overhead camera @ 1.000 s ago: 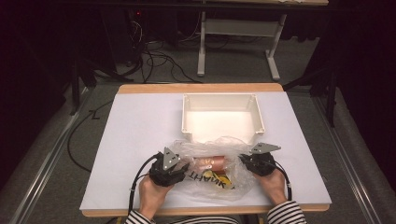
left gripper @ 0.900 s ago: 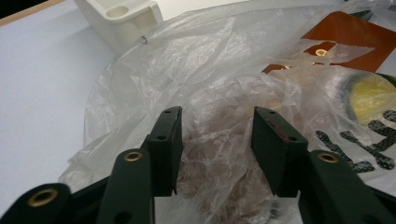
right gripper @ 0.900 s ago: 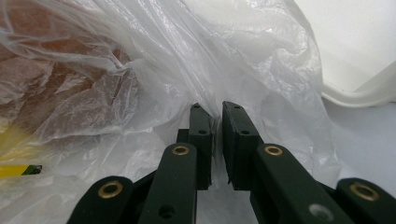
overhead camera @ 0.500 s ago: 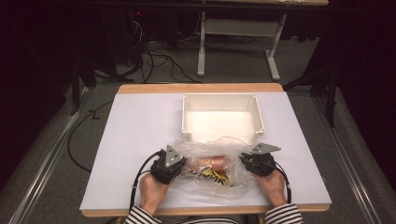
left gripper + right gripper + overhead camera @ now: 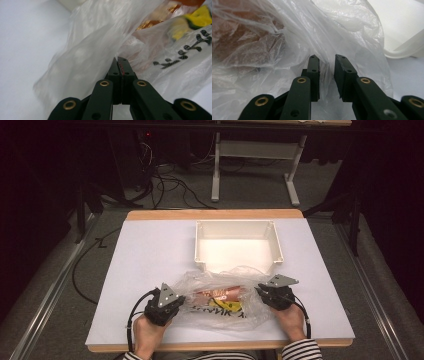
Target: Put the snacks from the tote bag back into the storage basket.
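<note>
The room is dark, with a grey floor (image 5: pixel 60 270), loose cables (image 5: pixel 165 185) and a white desk frame (image 5: pixel 255 155) beyond the table. The table (image 5: pixel 150 265) is a wide flat white top with a wooden edge showing at its far and near sides.

Toward the far middle of it stands a tray (image 5: pixel 239 226), a white rectangular plastic bin with low walls; its pale floor looks bare. Just in front of the tray, touching or nearly touching its near wall, lies the bag (image 5: pixel 220 285): thin, clear, crinkled plastic, spread flat and wide between the two hands. Inside it lie a reddish-brown packet (image 5: pixel 220 294) and something yellow with black lettering (image 5: pixel 227 307); what they are cannot be read.

The left gripper (image 5: pixel 176 303), black with a grey three-cornered plate, sits at the bag's left end. In the left gripper view its jaws are clenched together at the tip (image 5: pixel 119 60), pinching a fold of the film. They have just been closing, with the film between them.

The right gripper (image 5: pixel 260 292) sits at the bag's right end. In the right gripper view (image 5: pixel 327 58) its jaws stand a little apart with bag film bunched in the gap; whether they press on it cannot be told.
</note>
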